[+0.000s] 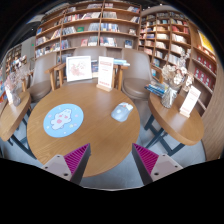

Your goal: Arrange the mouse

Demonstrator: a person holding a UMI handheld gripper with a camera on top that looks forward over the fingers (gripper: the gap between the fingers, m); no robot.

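Hand-held gripper (110,160) is hovering above the near edge of the round wooden worktop (95,140), fingers spread wide apart and holding nothing; both pink pads are showing with bare wood between them.

Ahead and left of the fingers, one round light-blue mouse pad (63,119) is lying flat. Ahead and slightly right, one pale mouse (122,112) is sitting on bare wood, well apart from the pad. Beyond both, two upright sign cards (79,69) are standing at the far rim, with chairs behind them and bookshelves (90,25) lining the back wall.

Risks, as judged: the mouse looks smooth and rounded, so an off-centre closure is likely to squirt it sideways. A shallow approach could shove it toward the right edge. Carrying it low could snag and shift the pad.

Count: mouse 1, pad 1, cards 2.
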